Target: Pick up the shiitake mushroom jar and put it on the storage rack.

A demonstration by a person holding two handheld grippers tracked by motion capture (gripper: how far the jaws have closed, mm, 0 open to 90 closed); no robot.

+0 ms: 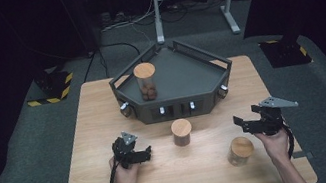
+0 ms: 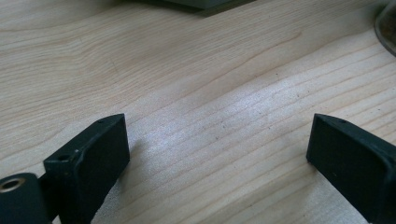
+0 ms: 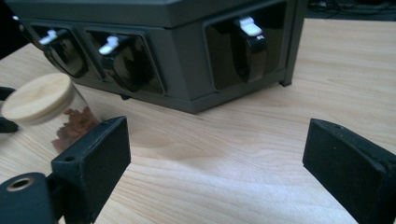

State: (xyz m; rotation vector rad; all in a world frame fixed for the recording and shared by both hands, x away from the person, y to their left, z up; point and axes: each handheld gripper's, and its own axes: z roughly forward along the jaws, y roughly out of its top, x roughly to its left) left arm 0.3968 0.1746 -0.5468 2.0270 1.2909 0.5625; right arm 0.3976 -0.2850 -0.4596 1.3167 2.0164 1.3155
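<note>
Three glass jars with wooden lids are here. One jar holding brown pieces stands on the dark grey angular stand. A second jar stands on the table in front of the stand, and it appears in the right gripper view as the jar at the left. The third jar is near my right hand. My left gripper is open low over bare wood, left of the middle jar. The right gripper is open and empty, facing the stand's front.
The stand's front face carries several dark knobs with white tips. The wooden table has bare room at the left and along its front edge. A glass edge shows at the top right of the left gripper view.
</note>
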